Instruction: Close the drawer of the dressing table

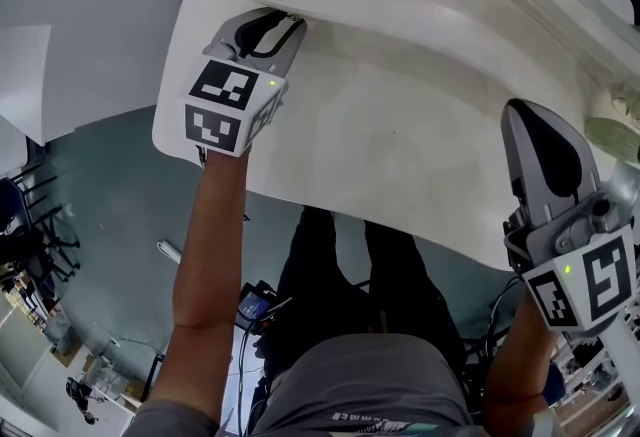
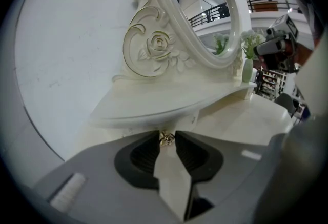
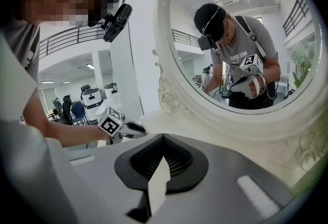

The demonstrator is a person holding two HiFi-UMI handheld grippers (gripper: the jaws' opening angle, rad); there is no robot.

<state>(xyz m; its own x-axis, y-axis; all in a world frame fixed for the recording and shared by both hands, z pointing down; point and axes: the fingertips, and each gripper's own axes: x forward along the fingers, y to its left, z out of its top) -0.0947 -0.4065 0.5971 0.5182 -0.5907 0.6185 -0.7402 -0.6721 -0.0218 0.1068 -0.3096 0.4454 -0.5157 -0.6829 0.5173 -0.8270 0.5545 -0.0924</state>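
Note:
The cream dressing table [image 1: 400, 125] fills the head view. My left gripper [image 1: 283, 22] reaches under the edge of its raised shelf [image 2: 154, 105]. In the left gripper view the jaws [image 2: 166, 135] are shut on a small gold drawer knob [image 2: 166, 139]. The jaws hide most of the drawer front, so I cannot tell how far out the drawer stands. My right gripper [image 1: 522, 113] hovers over the tabletop's right side. Its jaws [image 3: 163, 138] are shut with nothing between them. The left gripper [image 3: 128, 128] also shows in the right gripper view, at the shelf's end.
An oval mirror [image 2: 200, 13] in a carved frame with a rose [image 2: 159, 43] rises behind the shelf. A vase of white flowers [image 2: 248, 61] stands at the table's far end. A white wall lies to the left. The person's legs [image 1: 350, 275] are at the table's front edge.

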